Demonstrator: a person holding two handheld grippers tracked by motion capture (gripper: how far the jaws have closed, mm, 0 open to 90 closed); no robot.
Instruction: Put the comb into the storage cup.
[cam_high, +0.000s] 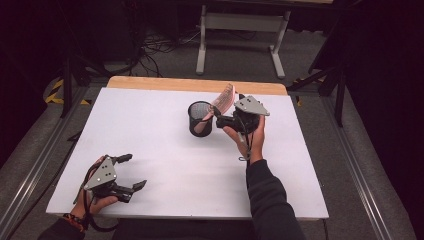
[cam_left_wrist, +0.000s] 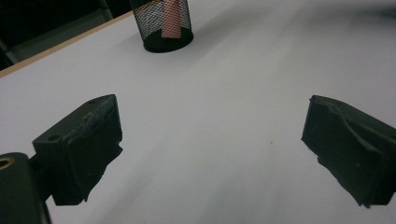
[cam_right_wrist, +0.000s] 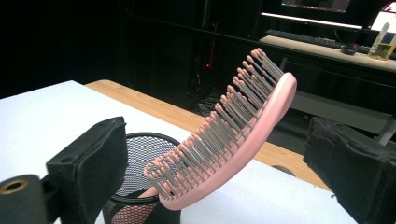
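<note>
High view: pink plastic hairbrush (cam_high: 220, 106) leaning handle-down in black mesh cylindrical cup (cam_high: 200, 119) at mid white table (cam_high: 150, 150); right gripper (cam_high: 223, 118) beside it, jaws apart; left gripper (cam_high: 134, 172) open, well apart.

Left gripper view: handle inside cup (cam_left_wrist: 163, 25); brush head cut off.

Right gripper view: brush (cam_right_wrist: 233, 135) between spread jaws, untouched; likely to tip the light cup if nudged. Contact with rim hard to judge.

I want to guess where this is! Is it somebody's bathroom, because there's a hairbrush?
Probably not a bathroom. It looks like a lab or recording room: a white table ringed by dark curtains, cables on the floor, and a desk with a keyboard. The pink hairbrush just leans in a mesh cup.
</note>
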